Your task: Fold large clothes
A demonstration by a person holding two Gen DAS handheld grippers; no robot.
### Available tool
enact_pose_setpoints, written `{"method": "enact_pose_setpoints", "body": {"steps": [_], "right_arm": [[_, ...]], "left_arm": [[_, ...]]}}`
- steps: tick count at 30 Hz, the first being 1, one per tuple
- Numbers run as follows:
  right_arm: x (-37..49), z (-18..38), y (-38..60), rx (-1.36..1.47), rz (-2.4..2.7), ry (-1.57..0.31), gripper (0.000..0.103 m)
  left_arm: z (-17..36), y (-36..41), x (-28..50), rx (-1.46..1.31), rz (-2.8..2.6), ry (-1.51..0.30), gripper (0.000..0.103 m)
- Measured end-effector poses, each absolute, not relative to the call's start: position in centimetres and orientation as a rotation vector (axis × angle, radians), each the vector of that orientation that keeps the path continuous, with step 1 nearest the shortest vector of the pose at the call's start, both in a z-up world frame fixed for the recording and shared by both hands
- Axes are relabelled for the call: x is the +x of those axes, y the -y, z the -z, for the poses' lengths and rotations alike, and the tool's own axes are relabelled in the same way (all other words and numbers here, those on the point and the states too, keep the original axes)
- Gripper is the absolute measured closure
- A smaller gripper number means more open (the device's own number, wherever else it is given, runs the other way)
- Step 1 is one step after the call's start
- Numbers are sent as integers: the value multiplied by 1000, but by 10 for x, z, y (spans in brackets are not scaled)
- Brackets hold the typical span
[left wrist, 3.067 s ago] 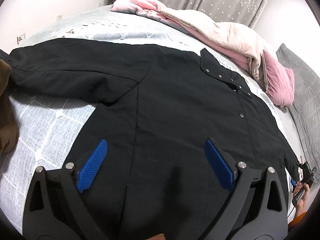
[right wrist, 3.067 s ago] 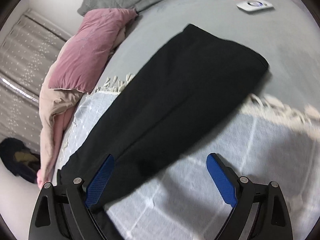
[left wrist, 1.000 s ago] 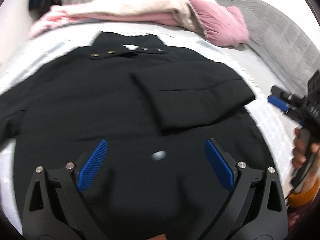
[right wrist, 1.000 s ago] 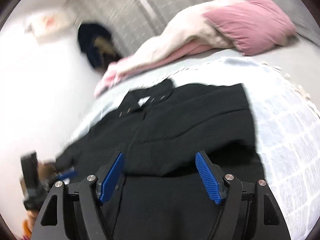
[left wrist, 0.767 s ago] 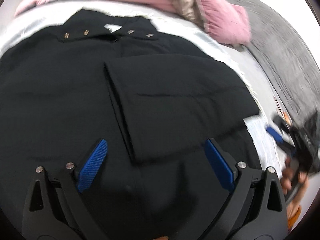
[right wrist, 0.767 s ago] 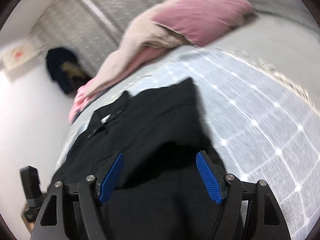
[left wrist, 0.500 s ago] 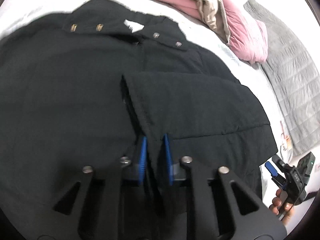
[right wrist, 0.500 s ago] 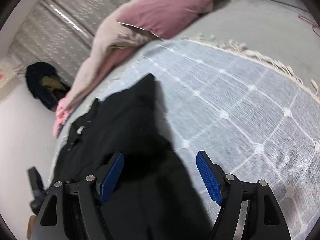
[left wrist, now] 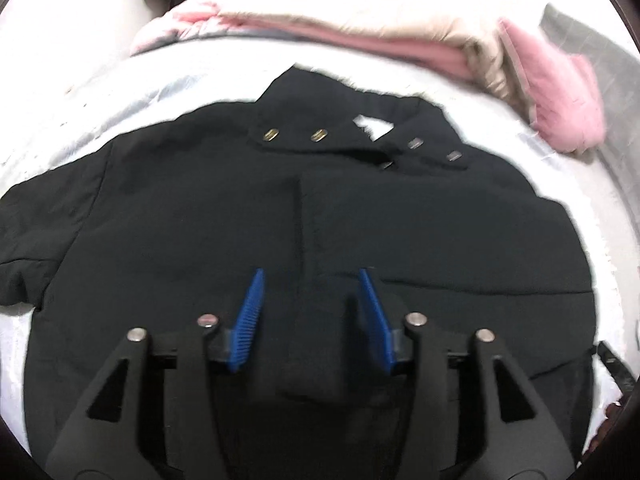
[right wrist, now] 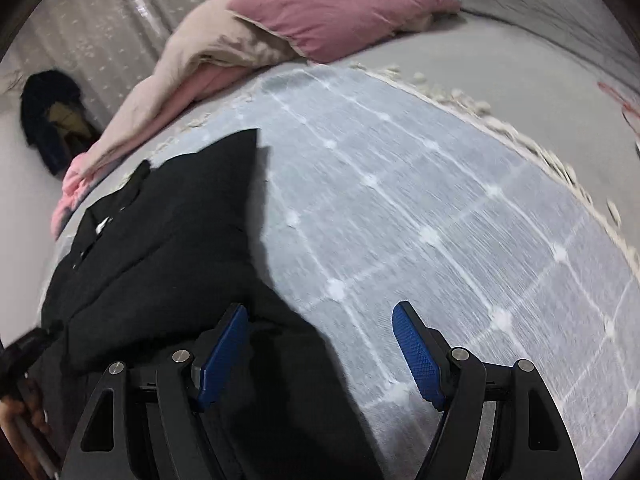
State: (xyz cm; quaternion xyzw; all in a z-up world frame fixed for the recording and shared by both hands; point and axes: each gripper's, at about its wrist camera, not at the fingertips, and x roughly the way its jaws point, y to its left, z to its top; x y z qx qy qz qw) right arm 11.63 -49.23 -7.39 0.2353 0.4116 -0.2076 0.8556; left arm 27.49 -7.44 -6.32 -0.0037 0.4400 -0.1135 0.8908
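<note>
The black coat (left wrist: 180,232) lay spread flat on the bed, collar and snap buttons (left wrist: 320,135) away from the left tool (left wrist: 312,312), with one sleeve (left wrist: 440,240) folded across its front. A raised fold of black cloth sat between the left tool's blue pads, which were parting and no longer pressed on it. The right tool (right wrist: 320,352) hung wide and empty over the coat's edge (right wrist: 168,248), its left pad above black fabric, its right pad above the pale checked blanket (right wrist: 440,208). Beyond both tools lay a pink and cream duvet (right wrist: 320,12), then a curtain (right wrist: 100,20).
</note>
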Motion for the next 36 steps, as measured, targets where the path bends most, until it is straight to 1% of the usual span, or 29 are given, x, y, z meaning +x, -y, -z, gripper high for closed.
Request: {"method": "enact_pose_setpoints", "body": {"steps": [2, 4, 6, 9, 11, 12, 13, 14, 17, 18, 24, 26, 28, 30, 31, 32, 33, 36], "right_arm": [[132, 78, 482, 418, 401, -896, 27], [148, 84, 470, 329, 380, -914, 27], [157, 88, 464, 259, 411, -893, 28], [152, 92, 484, 328, 529, -842, 29], [144, 93, 497, 373, 580, -831, 29], [140, 95, 503, 405, 575, -837, 29], [139, 97, 505, 426, 561, -844, 28], [138, 97, 504, 427, 556, -856, 28], [139, 89, 494, 389, 545, -904, 28], [138, 85, 491, 385, 539, -908, 28], [129, 35, 465, 403, 424, -754, 26], [131, 25, 455, 382, 371, -677, 26], [136, 26, 451, 374, 340, -637, 26], [149, 40, 450, 372, 329, -664, 26], [153, 45, 450, 367, 333, -685, 26], [159, 56, 450, 358, 345, -721, 26], [159, 63, 451, 361, 349, -742, 26], [165, 91, 462, 400, 399, -876, 26]], "left_arm": [[58, 83, 270, -15, 302, -889, 47], [59, 91, 272, -3, 362, -883, 44], [62, 101, 273, 25, 414, -885, 40], [78, 116, 272, 94, 469, -916, 40], [99, 125, 270, 169, 469, -987, 40], [107, 126, 270, 197, 453, -1001, 38], [107, 127, 271, 206, 444, -978, 31], [107, 126, 271, 213, 424, -969, 29], [100, 118, 277, 151, 402, -1012, 28], [95, 115, 276, 138, 385, -999, 28], [66, 121, 257, 128, 408, -800, 28], [70, 131, 251, 155, 444, -797, 24], [82, 139, 250, 205, 462, -828, 24], [98, 146, 251, 263, 465, -864, 23], [105, 147, 249, 280, 466, -862, 21], [107, 146, 246, 275, 459, -838, 19], [107, 143, 245, 268, 450, -838, 14], [108, 133, 251, 192, 454, -907, 10]]}}
